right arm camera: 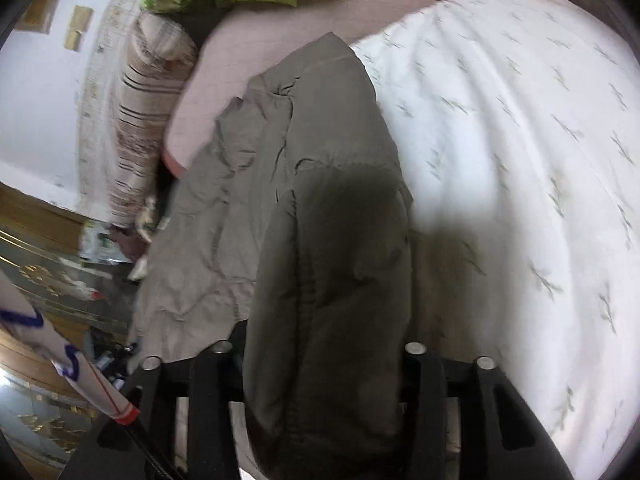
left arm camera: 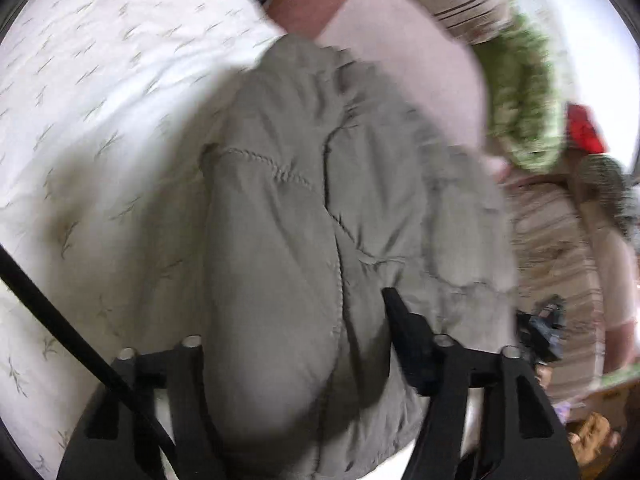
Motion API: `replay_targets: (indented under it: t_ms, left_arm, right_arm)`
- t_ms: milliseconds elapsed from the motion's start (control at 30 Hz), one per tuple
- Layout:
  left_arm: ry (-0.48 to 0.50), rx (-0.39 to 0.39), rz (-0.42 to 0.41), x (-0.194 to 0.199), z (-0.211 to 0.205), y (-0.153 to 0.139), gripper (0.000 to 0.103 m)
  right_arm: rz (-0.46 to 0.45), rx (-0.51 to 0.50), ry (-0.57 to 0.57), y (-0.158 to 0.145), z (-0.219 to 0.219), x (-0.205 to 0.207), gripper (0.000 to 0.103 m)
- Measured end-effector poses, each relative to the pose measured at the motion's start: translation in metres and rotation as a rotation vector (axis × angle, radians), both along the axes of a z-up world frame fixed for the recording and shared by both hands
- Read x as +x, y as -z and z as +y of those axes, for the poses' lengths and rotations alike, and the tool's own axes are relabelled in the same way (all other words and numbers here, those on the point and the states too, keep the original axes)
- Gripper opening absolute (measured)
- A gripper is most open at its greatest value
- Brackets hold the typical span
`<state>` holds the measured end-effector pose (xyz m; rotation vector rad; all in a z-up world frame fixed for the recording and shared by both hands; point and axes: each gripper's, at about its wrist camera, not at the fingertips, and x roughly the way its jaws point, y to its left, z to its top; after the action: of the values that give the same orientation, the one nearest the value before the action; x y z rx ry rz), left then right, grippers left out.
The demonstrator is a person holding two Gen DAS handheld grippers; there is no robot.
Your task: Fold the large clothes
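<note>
A large grey-green padded garment (left arm camera: 320, 208) hangs bunched over the bed. My left gripper (left arm camera: 296, 344) is shut on a thick fold of it; only its right finger (left arm camera: 404, 328) shows, the left one is hidden by cloth. In the right wrist view the same garment (right arm camera: 328, 240) drapes down between my fingers. My right gripper (right arm camera: 324, 360) is shut on it; both fingertips are hidden under the cloth. The images are blurred by motion.
A white quilt with a leaf print (left arm camera: 100, 128) (right arm camera: 520, 152) covers the bed. A pink sheet (left arm camera: 404, 52) (right arm camera: 280, 36), a striped pillow (right arm camera: 144, 112) and a green patterned pillow (left arm camera: 520, 92) lie beyond. A wooden cabinet (right arm camera: 36, 248) stands at the left.
</note>
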<state>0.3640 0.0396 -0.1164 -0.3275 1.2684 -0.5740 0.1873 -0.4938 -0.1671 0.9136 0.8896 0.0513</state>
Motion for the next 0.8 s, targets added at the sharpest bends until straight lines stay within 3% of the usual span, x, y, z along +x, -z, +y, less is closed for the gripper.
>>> replay_targets:
  t_ms: [67, 100, 233, 333, 433, 500, 600, 700, 800]
  left_arm:
    - [-0.049, -0.007, 0.011, 0.001, 0.003, 0.003, 0.076]
    - [-0.066, -0.013, 0.009, 0.001, 0.004, 0.001, 0.076]
    - [-0.076, 0.056, -0.117, -0.026, 0.005, -0.038, 0.076]
    - [-0.107, 0.166, -0.235, -0.058, 0.016, -0.070, 0.076]
    - [-0.142, 0.267, -0.290, -0.082, 0.019, -0.081, 0.077]
    - [-0.132, 0.295, -0.303, -0.094, 0.017, -0.078, 0.077]
    - [-0.104, 0.367, -0.266, -0.100, 0.011, -0.051, 0.077]
    - [-0.113, 0.420, -0.255, -0.086, -0.001, -0.024, 0.078]
    - [-0.158, 0.397, -0.233, -0.074, 0.000, -0.019, 0.084]
  right_arm:
    - [0.040, -0.017, 0.051, 0.012, -0.003, -0.001, 0.088]
    - [0.048, -0.005, 0.089, 0.014, -0.006, -0.004, 0.091]
    - [0.027, -0.050, 0.205, -0.010, -0.011, -0.024, 0.091]
    - [-0.001, -0.188, 0.255, -0.046, -0.007, -0.051, 0.091]
    - [0.010, -0.373, 0.270, -0.078, 0.011, -0.073, 0.091]
    - [0.016, -0.482, 0.230, -0.092, 0.035, -0.086, 0.091]
    - [0.001, -0.561, 0.136, -0.094, 0.077, -0.092, 0.091]
    - [0.006, -0.617, 0.074, -0.086, 0.114, -0.073, 0.091]
    - [0.071, -0.719, 0.050, -0.064, 0.138, -0.043, 0.092]
